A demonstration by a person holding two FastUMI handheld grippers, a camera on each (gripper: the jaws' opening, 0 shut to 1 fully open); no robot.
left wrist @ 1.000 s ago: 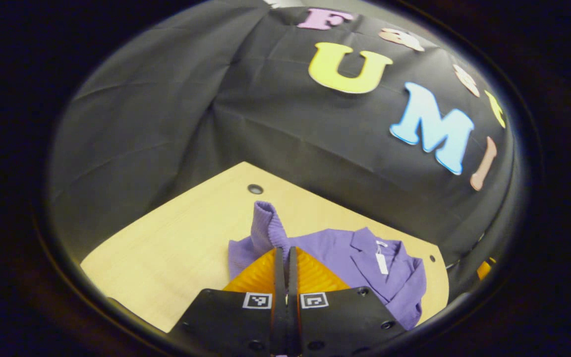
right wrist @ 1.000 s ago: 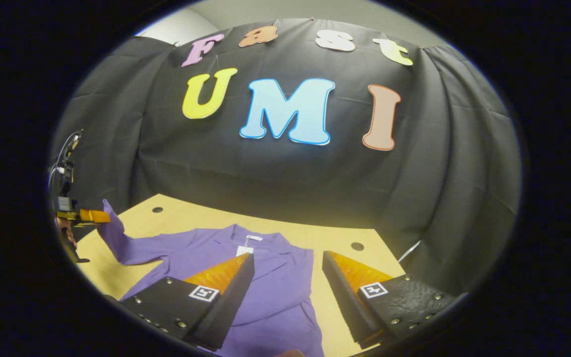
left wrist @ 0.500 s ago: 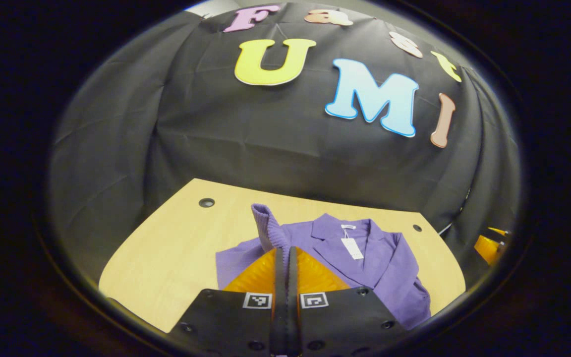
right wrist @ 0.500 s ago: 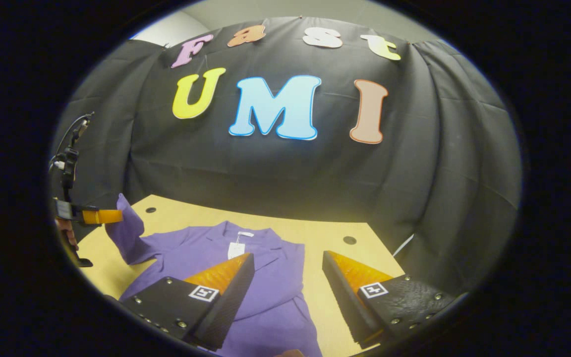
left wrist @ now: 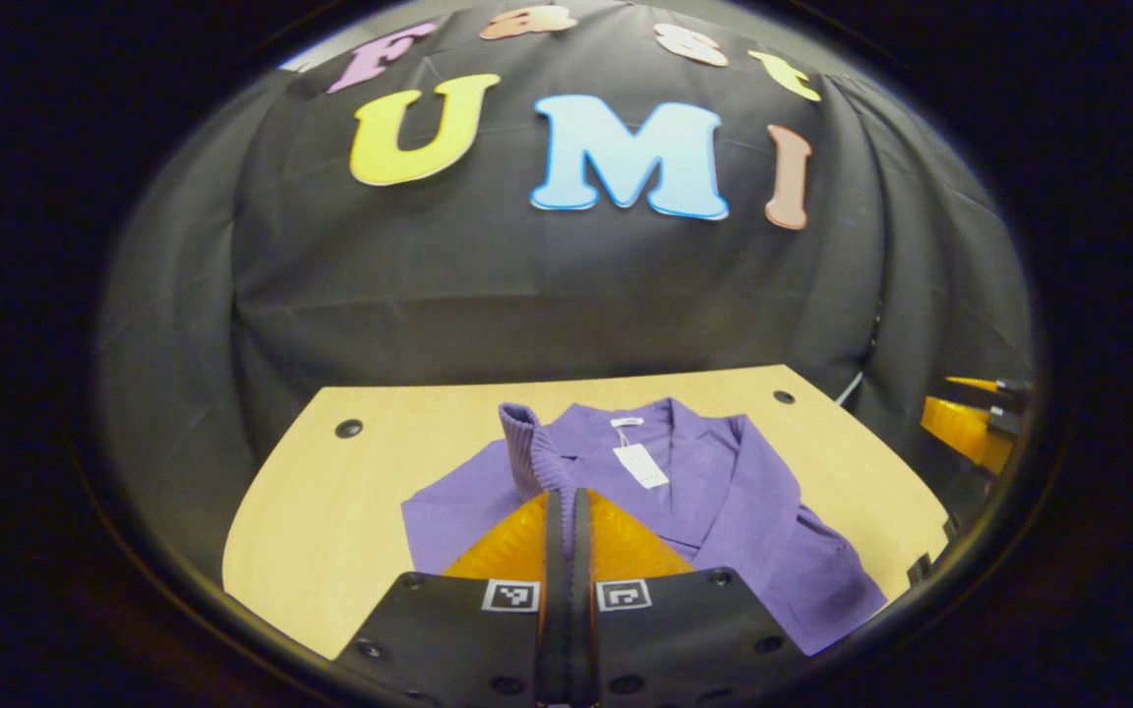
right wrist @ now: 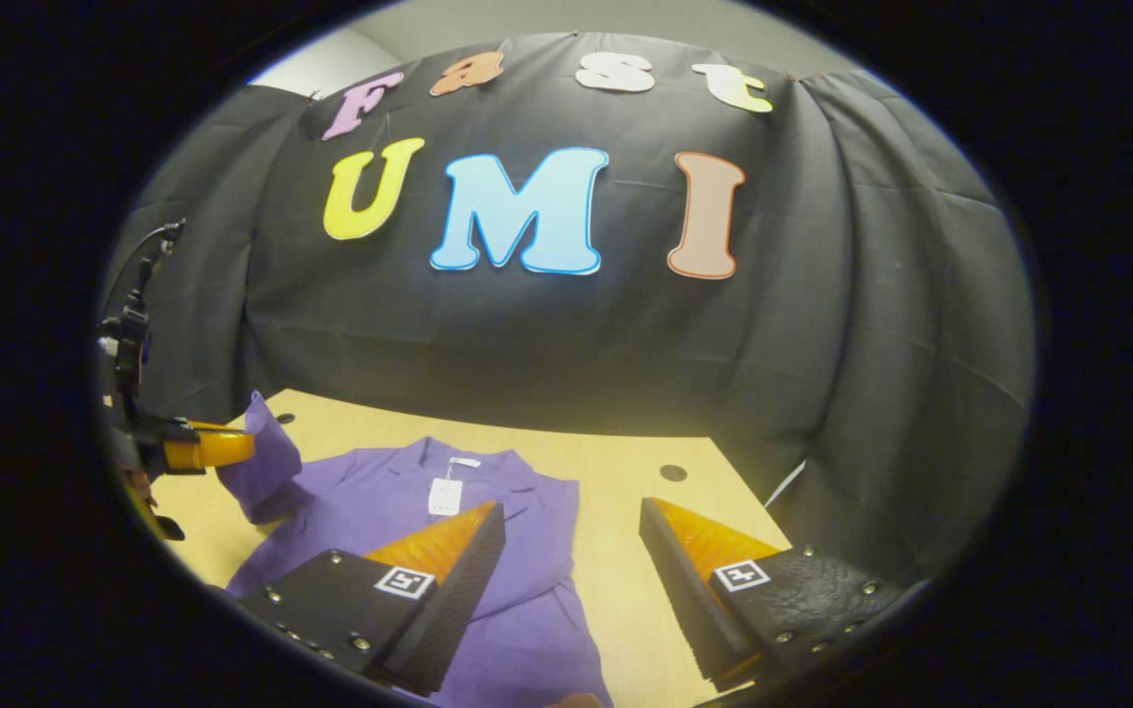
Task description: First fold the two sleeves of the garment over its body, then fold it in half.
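A purple jacket lies face up on the wooden table, a white tag at its collar. My left gripper is shut on the ribbed cuff of one sleeve, which stands up lifted off the table. In the right gripper view the same jacket spreads below, and the left gripper holds that sleeve raised at the far left. My right gripper hangs open above the jacket's right side, with nothing between its fingers. The other sleeve lies folded over the body.
Black cloth walls close the table on its far sides. Small round holes mark the tabletop near its back corners. Bare wood lies to the left of the jacket in the left gripper view.
My left gripper has swung to the right with the cuff held, carrying the sleeve toward the jacket's body. The right gripper has drifted only slightly and stays open.
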